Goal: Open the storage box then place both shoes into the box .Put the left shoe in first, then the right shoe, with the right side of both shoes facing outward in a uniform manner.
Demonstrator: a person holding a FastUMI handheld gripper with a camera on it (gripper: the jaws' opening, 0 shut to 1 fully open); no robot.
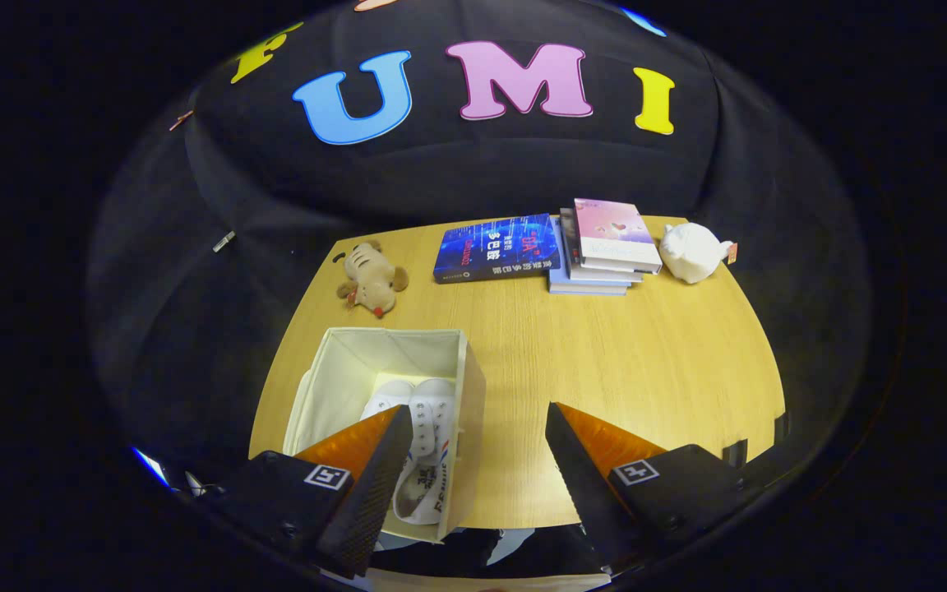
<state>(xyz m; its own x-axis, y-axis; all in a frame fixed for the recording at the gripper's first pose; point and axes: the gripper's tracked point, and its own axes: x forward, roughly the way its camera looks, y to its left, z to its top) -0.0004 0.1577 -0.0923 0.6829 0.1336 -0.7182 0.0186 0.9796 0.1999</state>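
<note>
A cream fabric storage box (470,386) stands open on the wooden table (646,353), near its front left corner. Two white shoes (420,432) lie side by side inside it, toes pointing away from me; the left finger partly covers them. My gripper (478,423) hovers high above the table's front edge, open, with nothing between its fingers. The left finger (375,469) overlaps the box, and the right finger (580,469) is over bare wood to the box's right.
Beyond the box lies a small brown plush toy (372,279). At the table's back sit a blue book (496,247), a stack of books (605,247) and a white plush (691,251). Black cloth walls surround the table.
</note>
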